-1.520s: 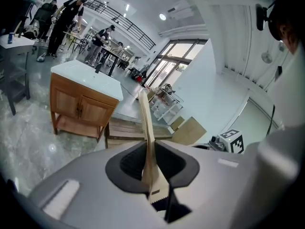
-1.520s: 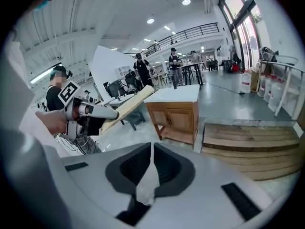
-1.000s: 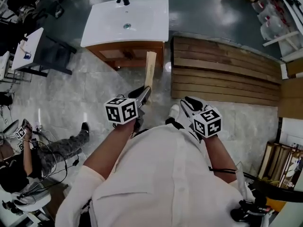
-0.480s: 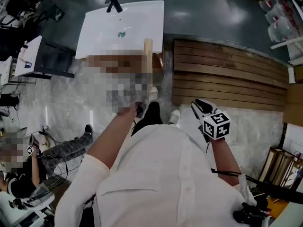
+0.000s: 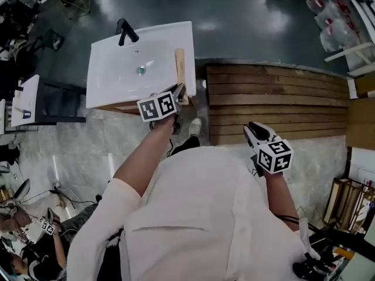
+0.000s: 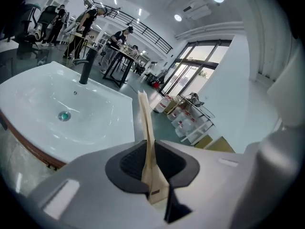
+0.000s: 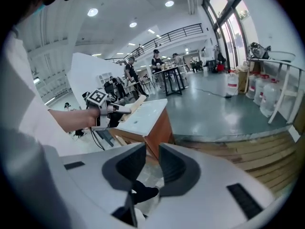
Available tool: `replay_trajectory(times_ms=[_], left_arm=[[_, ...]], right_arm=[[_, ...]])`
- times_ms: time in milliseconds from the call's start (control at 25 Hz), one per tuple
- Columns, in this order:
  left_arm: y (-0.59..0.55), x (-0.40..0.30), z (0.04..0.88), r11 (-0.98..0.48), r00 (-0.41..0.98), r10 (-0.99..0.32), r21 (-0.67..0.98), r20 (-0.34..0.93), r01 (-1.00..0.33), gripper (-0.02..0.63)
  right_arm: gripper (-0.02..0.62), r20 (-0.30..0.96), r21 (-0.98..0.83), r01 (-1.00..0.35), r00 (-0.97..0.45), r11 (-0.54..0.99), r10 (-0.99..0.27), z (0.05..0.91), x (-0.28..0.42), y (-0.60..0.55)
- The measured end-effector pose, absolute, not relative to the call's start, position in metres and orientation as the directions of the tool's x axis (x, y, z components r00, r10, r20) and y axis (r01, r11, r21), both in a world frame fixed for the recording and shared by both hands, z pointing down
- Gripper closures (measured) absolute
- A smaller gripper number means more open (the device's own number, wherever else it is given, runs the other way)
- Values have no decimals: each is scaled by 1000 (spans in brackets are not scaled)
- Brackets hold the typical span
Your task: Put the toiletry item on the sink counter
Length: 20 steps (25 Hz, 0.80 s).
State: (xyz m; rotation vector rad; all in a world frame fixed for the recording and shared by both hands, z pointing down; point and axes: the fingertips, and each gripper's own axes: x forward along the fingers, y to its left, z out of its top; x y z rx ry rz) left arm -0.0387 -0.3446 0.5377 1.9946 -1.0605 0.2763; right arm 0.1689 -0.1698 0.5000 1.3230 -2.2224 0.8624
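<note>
The toiletry item (image 5: 180, 66) is a long, flat, pale wooden piece. My left gripper (image 5: 179, 92) is shut on its near end and holds it out over the right edge of the white sink counter (image 5: 111, 92). In the left gripper view the item (image 6: 145, 128) stands edge-on between the dark pads, above the basin (image 6: 43, 128). My right gripper (image 5: 255, 130) hangs over the floor to the right, open with nothing between its pads (image 7: 174, 168). The right gripper view shows the left gripper (image 7: 114, 109) and the item (image 7: 138, 101) at the sink's corner (image 7: 145, 116).
A black faucet (image 5: 125, 31) stands at the sink's back, with a drain (image 5: 140, 70) in the basin. A wooden cabinet carries the sink. A slatted wooden platform (image 5: 275, 98) lies to the right. A seated person (image 5: 29, 256) and cables are at the lower left. Water jugs (image 5: 334, 22) stand far right.
The person has stepped toward the sink. My left gripper has carried the item forward from over the floor to over the counter's right edge. The right gripper stays low at the right.
</note>
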Motion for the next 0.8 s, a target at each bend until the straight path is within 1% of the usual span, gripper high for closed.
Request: replay_trajectory(times_ms=[200,400,600,800], left_arm=[[-412,-36,562,-271,631,-549,598,548,-755,549],[-461,-31,594,-270,636,-509,594,580,-758,549],[-496,-27,618,-233,624,-491,598,608,-767,549],[-521,-25,636,-206,604,-487,590,630,-781,549]], right_arm=[[528,626,-326,-903,-429,281,-652,499,165,-209],[528,650,-323,-929,-358,183,-670,504,165,-223],[528,671,-307,-947,-288,97,-683,504,173,-231],[528,681,-303,-951,-256,55,-686,503,178,-241]])
